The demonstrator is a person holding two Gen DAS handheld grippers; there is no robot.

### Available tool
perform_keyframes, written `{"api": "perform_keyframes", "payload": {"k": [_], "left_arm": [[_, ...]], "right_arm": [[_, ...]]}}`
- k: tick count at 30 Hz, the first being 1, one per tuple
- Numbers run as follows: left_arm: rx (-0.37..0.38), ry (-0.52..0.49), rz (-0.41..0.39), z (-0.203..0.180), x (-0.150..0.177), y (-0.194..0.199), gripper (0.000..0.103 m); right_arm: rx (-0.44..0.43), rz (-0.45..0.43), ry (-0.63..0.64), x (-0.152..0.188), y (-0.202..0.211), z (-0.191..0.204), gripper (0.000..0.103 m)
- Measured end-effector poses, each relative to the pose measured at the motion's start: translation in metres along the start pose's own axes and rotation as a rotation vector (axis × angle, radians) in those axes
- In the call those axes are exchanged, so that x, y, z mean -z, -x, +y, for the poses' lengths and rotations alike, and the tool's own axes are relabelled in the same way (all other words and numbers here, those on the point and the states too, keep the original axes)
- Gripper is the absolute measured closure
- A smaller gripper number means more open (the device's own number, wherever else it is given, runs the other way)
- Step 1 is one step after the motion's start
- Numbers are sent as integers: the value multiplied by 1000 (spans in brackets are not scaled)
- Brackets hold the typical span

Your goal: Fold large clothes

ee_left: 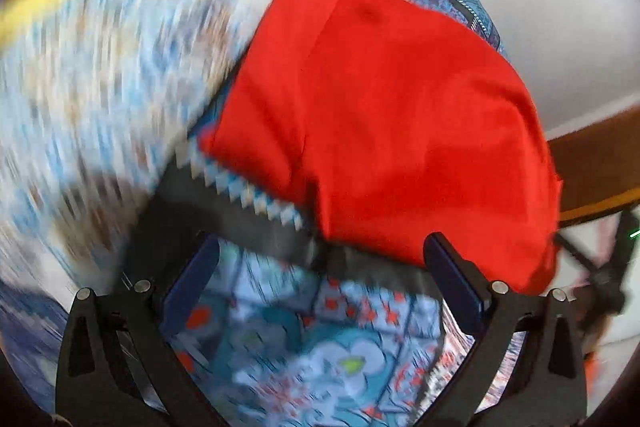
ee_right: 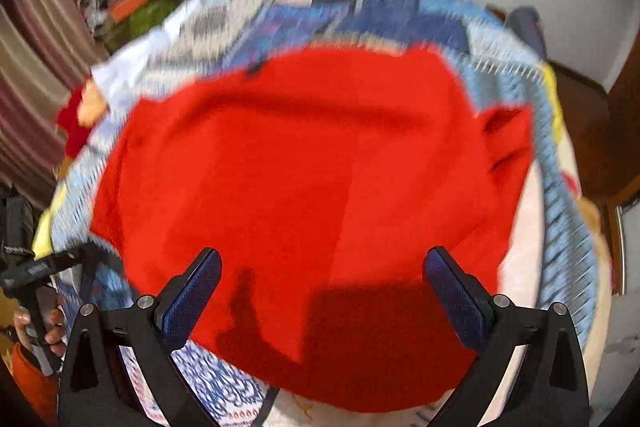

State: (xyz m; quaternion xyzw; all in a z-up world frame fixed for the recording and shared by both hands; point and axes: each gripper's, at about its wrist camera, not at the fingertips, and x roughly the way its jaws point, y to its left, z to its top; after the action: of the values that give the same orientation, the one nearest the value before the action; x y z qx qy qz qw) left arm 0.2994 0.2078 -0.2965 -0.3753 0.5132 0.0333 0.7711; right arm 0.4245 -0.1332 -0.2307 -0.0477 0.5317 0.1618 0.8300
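Left wrist view: the left tongs [ee_left: 320, 283] stand wide open with nothing between the blue pads; below and between them lies a patterned bedspread [ee_left: 304, 355] in blue, white and red; a red garment [ee_left: 384, 115] lies ahead of the tongs and toward their right finger, its near edge just beyond that fingertip; whether cloth and fingertip touch cannot be told; the picture is blurred, most strongly on the left.

Right wrist view: the right tongs [ee_right: 322, 287] are likewise spread wide and hold nothing; the red garment [ee_right: 304, 195] is spread flat on the bedspread [ee_right: 344, 11] directly ahead of and beneath the tongs, filling the space between both fingers; a sleeve [ee_right: 508, 135] sticks out on the far right side; a dark shadow falls on the cloth between the fingers; the garment's near edge curves just behind the fingertips, over the bedspread; to the far left of the tongs a hand [ee_right: 44, 327] grips a dark handle [ee_right: 34, 287]; beyond the bed, on the left, a striped curtain [ee_right: 32, 67] hangs beside a heap of clothes [ee_right: 132, 3].
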Motion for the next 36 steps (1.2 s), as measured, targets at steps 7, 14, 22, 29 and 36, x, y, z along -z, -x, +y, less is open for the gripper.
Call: {"api": "perform_keyframes", "payload": {"k": [7, 14, 22, 29, 36], "left_arm": [[178, 56, 72, -4, -4, -29, 0], [102, 24, -39, -30, -43, -65, 2], [-62, -49, -161, -53, -66, -74, 74], [-92, -134, -268, -65, -62, -22, 94], [-104, -229, -404, -87, -65, 36, 95]], "right_arm": [[65, 57, 78, 32, -18, -14, 1], [62, 31, 9, 51, -8, -35, 1], [58, 65, -128, 55, -6, -69, 1], [78, -27, -12, 27, 29, -33, 2], [-37, -156, 80, -21, 37, 44, 2]]}}
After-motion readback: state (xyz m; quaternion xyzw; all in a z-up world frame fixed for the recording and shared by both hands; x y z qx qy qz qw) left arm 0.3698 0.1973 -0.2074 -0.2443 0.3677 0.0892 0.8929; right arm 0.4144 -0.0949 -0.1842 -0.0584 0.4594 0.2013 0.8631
